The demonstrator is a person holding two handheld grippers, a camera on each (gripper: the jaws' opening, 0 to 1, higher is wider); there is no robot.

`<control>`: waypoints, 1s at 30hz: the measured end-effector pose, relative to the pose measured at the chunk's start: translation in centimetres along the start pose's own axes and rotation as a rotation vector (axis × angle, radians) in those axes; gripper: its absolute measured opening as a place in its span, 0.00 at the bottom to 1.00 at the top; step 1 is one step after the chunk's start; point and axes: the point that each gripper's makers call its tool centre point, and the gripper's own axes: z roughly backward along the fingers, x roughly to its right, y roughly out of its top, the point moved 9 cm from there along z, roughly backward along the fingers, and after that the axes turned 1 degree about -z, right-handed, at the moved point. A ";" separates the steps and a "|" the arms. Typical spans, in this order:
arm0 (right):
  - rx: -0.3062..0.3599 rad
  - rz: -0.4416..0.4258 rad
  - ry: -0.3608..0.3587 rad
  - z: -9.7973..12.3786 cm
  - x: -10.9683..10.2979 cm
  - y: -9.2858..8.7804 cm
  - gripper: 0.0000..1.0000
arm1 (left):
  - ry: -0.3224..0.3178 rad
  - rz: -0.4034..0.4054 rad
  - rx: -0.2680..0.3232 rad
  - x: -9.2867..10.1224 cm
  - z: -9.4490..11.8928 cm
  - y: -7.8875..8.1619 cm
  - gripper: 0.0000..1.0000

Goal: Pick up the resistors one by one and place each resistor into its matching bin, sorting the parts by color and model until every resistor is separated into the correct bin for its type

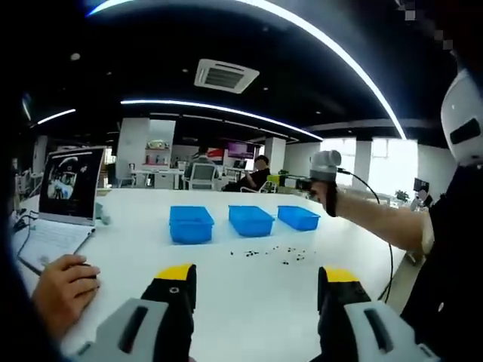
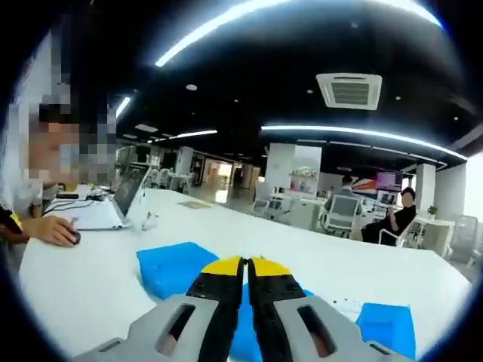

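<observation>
Looking down my left tongs [image 1: 256, 290], jaws spread wide, empty: tiny dark resistors [image 1: 273, 253] lie scattered on the white counter [image 1: 249, 302] straight ahead, just before three blue plastic bins [image 1: 191, 224]. Right tongs [image 2: 247, 280] pinched closed, empty, hovering above the bins.

No readable text showing anywhere, open grey laptop screen [image 1: 70, 183] perhaps displaying a picture, too blurred for lettering

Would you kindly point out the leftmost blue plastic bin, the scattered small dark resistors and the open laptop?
Leftmost blue plastic bin [image 1: 190, 233]: left gripper view, on its front wall.
Scattered small dark resistors [image 1: 273, 253]: left gripper view, middle of the cluster.
Open laptop [image 1: 70, 182]: left gripper view, on its screen.
</observation>
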 end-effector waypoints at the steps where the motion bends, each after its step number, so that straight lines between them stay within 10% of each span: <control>1: -0.009 -0.007 -0.003 -0.5 0.2 -0.2 0.06 | 0.002 0.001 -0.001 0.0 0.0 0.0 0.66; 21: -0.087 -0.024 -0.045 -2.4 1.0 -2.4 0.07 | -0.001 -0.011 -0.003 0.1 -0.5 0.1 0.66; 30: -0.076 0.003 -0.036 -2.2 1.1 -2.5 0.26 | -0.004 -0.011 -0.008 0.3 -0.7 0.2 0.66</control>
